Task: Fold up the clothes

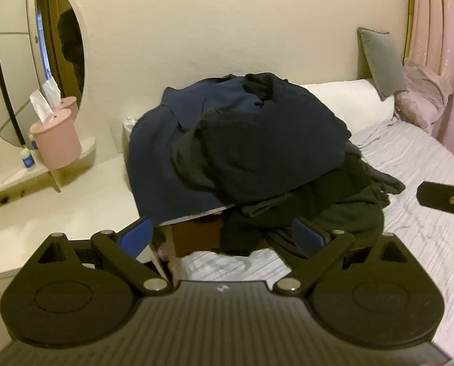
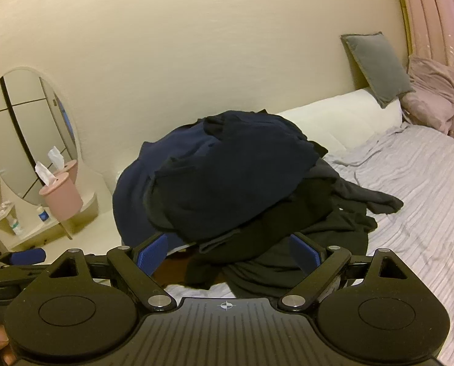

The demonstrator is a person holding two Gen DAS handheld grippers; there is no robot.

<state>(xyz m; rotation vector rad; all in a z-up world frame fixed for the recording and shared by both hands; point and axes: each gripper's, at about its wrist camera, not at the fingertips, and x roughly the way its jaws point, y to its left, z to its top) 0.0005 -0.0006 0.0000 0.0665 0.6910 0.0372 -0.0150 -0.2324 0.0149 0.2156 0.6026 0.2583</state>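
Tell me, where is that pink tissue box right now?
The pink tissue box stands at the left of both views, on the little shelf under the oval mirror, left of the clothes pile.

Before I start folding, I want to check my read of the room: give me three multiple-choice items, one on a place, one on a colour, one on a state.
1. Where does the pile of clothes lie?
A. on the bed, at its edge nearest the dressing table
B. on the floor
C. on the grey cushion

2. What colour is the tissue holder in front of the mirror?
A. green
B. pink
C. black

3. How do the two grippers stand?
A. both shut on cloth
B. only the left holds a garment
C. both open and holding nothing

Answers:
1 A: the heap sits on the striped sheet, with the white dressing table right beside it.
2 B: the round holder is pink, with white tissue sticking up.
3 C: the left gripper and right gripper both show blue pads spread apart, short of the pile.
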